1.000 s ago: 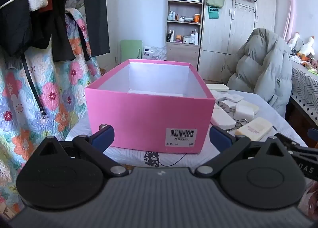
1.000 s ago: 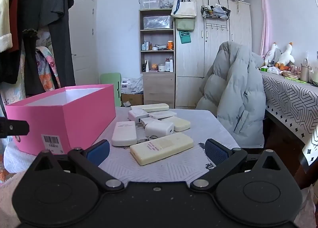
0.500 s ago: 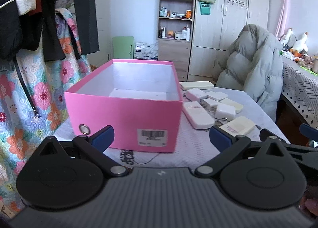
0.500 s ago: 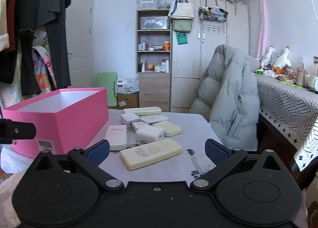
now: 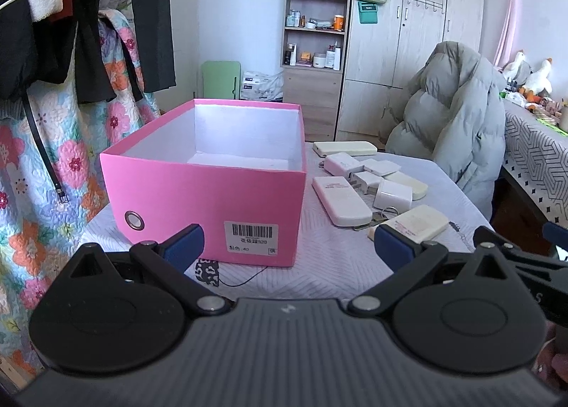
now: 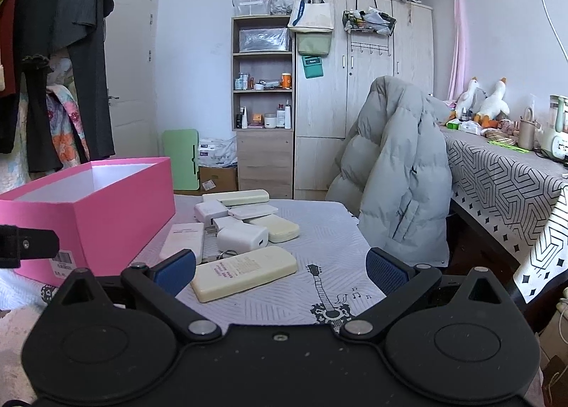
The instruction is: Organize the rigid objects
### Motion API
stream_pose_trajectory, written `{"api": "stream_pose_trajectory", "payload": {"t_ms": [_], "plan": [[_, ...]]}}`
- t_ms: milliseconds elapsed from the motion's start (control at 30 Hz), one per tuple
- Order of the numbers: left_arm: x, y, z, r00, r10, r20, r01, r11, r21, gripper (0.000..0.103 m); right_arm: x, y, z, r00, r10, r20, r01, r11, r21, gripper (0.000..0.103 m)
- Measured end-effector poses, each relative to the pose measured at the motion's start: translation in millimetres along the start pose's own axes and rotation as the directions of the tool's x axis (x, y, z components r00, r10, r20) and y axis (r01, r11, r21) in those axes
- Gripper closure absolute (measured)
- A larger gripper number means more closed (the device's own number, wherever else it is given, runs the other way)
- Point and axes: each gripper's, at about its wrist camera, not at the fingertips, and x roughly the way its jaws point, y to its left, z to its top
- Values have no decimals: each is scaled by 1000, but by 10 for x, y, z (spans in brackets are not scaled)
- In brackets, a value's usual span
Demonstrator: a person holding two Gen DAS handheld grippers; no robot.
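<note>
Left wrist view: left gripper [image 5: 287, 243] level, jaws wide apart, empty, facing pink box [image 5: 209, 208]. Right gripper [image 6: 280, 267] likewise spread, empty, over cream power bank [image 6: 245, 277].

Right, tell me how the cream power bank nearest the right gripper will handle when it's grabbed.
The cream power bank looks like a hard slab, so it should stay stiff. Its smooth, rounded edges may slip between the pads of the open right gripper. Lying flat on the table cloth, it probably slides rather than rolls or tips. Likely hefty for its size, though that's a guess.
</note>
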Motion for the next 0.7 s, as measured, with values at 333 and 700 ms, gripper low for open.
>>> {"api": "stream_pose_trajectory", "payload": {"t_ms": [333,700], "plan": [[14,22,18,1000,15,-9,-15,1000,-6,0,14,11,-16,1000,7,-10,-7,1000,-3,0],[26,43,8,1000,22,-8,-23,1000,-11,0,-4,10,-12,1000,9,-10,-9,1000,-11,0]]}}
